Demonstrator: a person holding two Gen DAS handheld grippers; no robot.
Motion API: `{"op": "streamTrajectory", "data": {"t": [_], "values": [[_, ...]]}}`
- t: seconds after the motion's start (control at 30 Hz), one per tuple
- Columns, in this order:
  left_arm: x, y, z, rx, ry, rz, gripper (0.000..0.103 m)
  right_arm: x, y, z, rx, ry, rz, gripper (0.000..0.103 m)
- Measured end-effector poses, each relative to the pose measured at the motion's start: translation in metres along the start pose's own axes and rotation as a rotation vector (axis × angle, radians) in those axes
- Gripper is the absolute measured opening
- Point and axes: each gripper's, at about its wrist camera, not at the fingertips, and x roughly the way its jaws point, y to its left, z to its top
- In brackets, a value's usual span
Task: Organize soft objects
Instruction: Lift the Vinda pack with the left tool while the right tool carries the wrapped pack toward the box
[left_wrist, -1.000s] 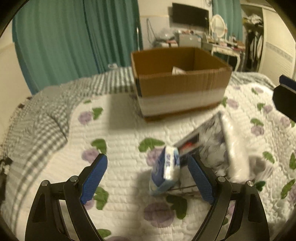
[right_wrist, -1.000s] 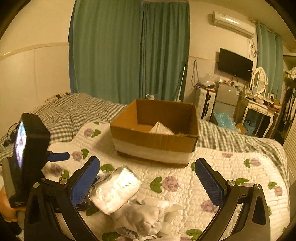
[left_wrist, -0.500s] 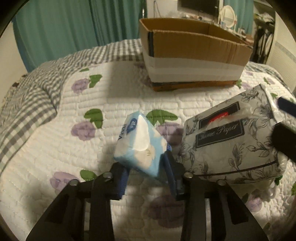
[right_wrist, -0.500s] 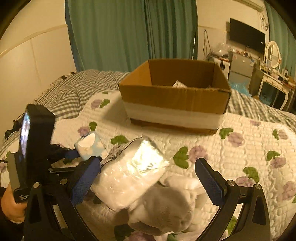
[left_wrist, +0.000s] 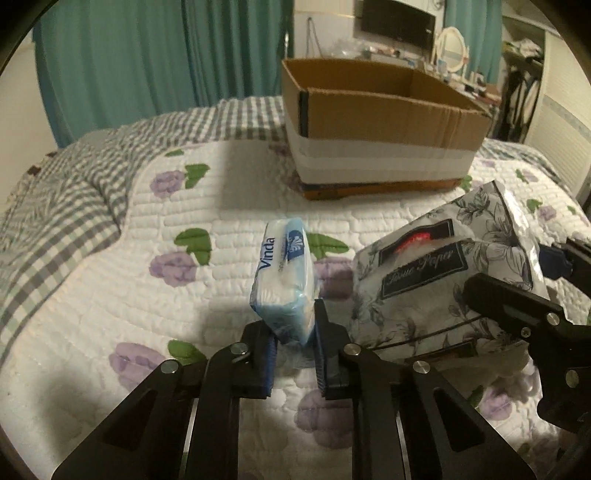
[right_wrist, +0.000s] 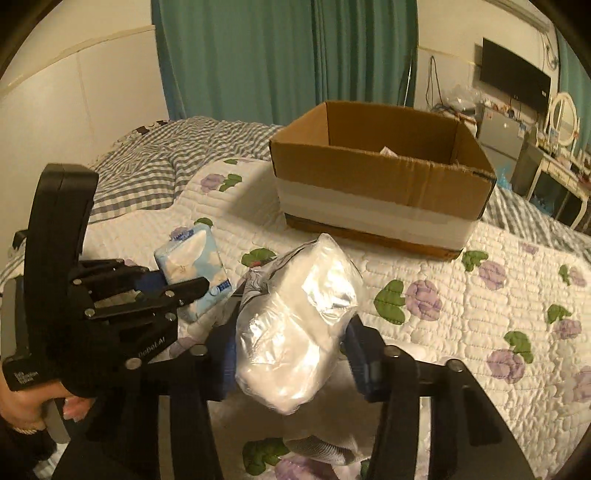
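Observation:
My left gripper (left_wrist: 293, 345) is shut on a small blue Vinda tissue pack (left_wrist: 284, 277) and holds it upright above the quilt; the pack also shows in the right wrist view (right_wrist: 194, 269). My right gripper (right_wrist: 291, 354) is shut on a large floral tissue-paper pack (right_wrist: 295, 325), lifted off the bed; the same pack shows in the left wrist view (left_wrist: 443, 273), right of the blue pack. An open cardboard box (left_wrist: 380, 125) stands farther back on the bed, also in the right wrist view (right_wrist: 376, 177), with something pale inside.
A white quilt with purple flowers (left_wrist: 147, 280) covers the bed, with a grey checked blanket (left_wrist: 74, 184) at its left. A white soft item (right_wrist: 325, 446) lies under my right gripper. Teal curtains, a TV and a dressing table stand behind the bed.
My left gripper closed on the blue tissue pack and lifted it upright. My right gripper went from wide open to shut on the large floral pack and raised it.

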Motion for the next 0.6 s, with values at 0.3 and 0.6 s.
{"op": "streamTrajectory", "data": {"t": [0.3,0.6], "values": [[-0.030,0.001,0.000,-0.011,-0.083,0.032,0.016,-0.031,0.003,0.003,-0.018,-0.078,-0.061,0.046],[-0.070,-0.005,-0.003,-0.030,-0.151,0.014,0.016,-0.083,0.004,0.003,-0.015,-0.185,-0.112,0.046]]}}
